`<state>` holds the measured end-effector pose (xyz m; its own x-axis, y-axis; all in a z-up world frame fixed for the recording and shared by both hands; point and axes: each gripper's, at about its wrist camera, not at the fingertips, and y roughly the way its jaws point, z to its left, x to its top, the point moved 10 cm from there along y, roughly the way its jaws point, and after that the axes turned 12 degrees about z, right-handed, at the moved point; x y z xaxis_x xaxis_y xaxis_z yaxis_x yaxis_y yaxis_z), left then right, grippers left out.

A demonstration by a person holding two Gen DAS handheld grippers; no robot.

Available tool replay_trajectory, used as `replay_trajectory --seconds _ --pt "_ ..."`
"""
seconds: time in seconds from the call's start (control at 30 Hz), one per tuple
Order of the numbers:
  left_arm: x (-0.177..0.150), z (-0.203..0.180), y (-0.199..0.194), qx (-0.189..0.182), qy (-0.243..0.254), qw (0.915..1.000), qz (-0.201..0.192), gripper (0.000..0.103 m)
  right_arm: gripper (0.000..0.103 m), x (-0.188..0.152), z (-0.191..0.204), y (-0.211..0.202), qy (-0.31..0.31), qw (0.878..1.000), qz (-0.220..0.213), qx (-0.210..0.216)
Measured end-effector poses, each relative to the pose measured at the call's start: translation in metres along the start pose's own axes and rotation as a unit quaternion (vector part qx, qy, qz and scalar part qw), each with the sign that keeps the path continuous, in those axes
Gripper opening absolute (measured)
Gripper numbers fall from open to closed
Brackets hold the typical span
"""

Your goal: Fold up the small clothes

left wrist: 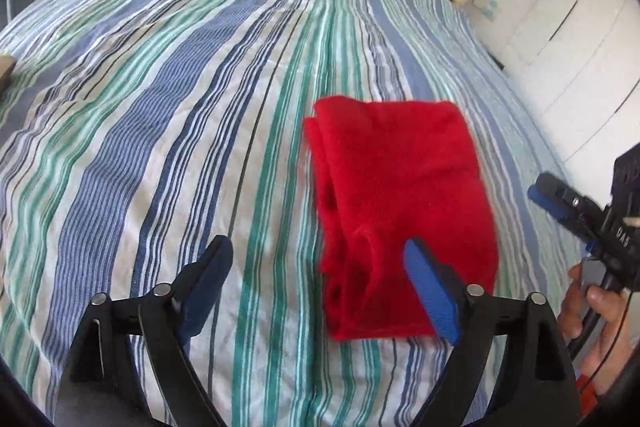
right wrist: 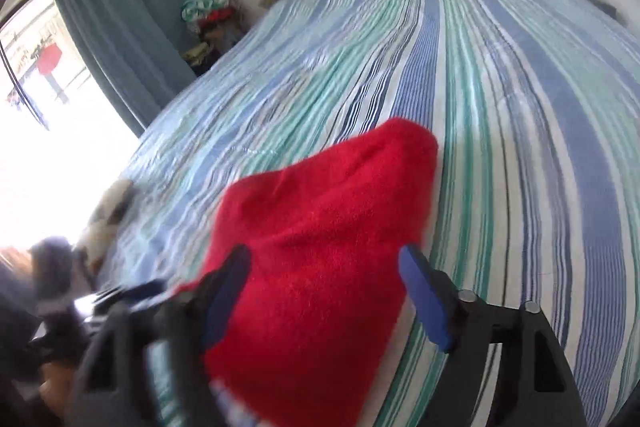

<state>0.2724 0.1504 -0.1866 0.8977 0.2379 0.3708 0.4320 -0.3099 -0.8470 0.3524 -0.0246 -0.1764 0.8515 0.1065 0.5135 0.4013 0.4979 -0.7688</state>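
Both claws stand wide open and hold nothing. The left claw (left wrist: pixel 320 291) hangs over the near edge of the red garment (left wrist: pixel 400 195), one blue pad in front of the cloth, the other over bare sheet. The right claw (right wrist: pixel 326 287) straddles the same garment (right wrist: pixel 320 247) from its side, pads clear of it. The garment lies folded into a rough rectangle on the striped bed sheet (left wrist: pixel 160 107). To finish well, I'd pinch matching corners, lift together, and lay edge on edge without dragging.
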Motion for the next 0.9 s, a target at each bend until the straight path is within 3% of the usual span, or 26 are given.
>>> replay_trajectory --seconds 0.03,0.1,0.2,0.3,0.33,0.37,0.4,0.43,0.53,0.73,0.8,0.9 --pt "0.004 -0.002 0.003 -0.028 -0.003 0.9996 0.003 0.1 0.089 -0.005 -0.007 -0.011 0.009 1.0 -0.011 0.001" --pt "0.006 -0.003 0.028 -0.061 -0.01 0.9972 0.043 0.1 0.089 -0.02 -0.021 -0.009 0.031 0.999 0.008 0.016" --pt "0.002 -0.008 0.073 -0.058 -0.014 0.9924 0.107 0.1 0.089 -0.039 -0.036 0.021 0.073 0.995 0.052 0.047" --pt "0.001 -0.017 0.089 -0.013 0.027 0.9937 0.108 0.1 0.087 -0.05 -0.035 0.058 0.117 0.985 0.08 0.1" --pt "0.001 -0.02 0.09 -0.002 0.03 0.9937 0.108 0.091 0.075 -0.052 -0.032 0.067 0.119 0.984 0.082 0.104" --pt "0.002 -0.023 0.089 -0.003 0.032 0.9936 0.109 0.073 0.062 -0.05 -0.028 0.073 0.114 0.985 0.079 0.104" --pt "0.005 -0.03 0.088 -0.025 0.027 0.9923 0.119 0.031 0.038 -0.048 -0.023 0.078 0.119 0.983 0.084 0.115" --pt "0.009 -0.034 0.085 -0.045 0.011 0.9904 0.13 0.022 0.035 -0.046 -0.023 0.08 0.134 0.98 0.088 0.115" --pt "0.038 -0.053 0.053 -0.061 0.014 0.9928 0.102 0.02 0.027 -0.023 -0.011 0.06 0.115 0.986 0.071 0.101" --pt "0.108 -0.1 -0.027 -0.089 0.058 0.9942 0.015 0.02 0.027 0.064 0.026 -0.019 0.042 0.995 -0.003 0.096" --pt "0.114 -0.111 -0.041 -0.093 0.068 0.9934 0.003 0.021 0.027 0.088 0.039 -0.046 0.019 0.995 -0.025 0.095" --pt "0.107 -0.113 -0.028 -0.082 0.072 0.9939 0.016 0.022 0.027 0.099 0.044 -0.063 -0.001 0.996 -0.032 0.087"
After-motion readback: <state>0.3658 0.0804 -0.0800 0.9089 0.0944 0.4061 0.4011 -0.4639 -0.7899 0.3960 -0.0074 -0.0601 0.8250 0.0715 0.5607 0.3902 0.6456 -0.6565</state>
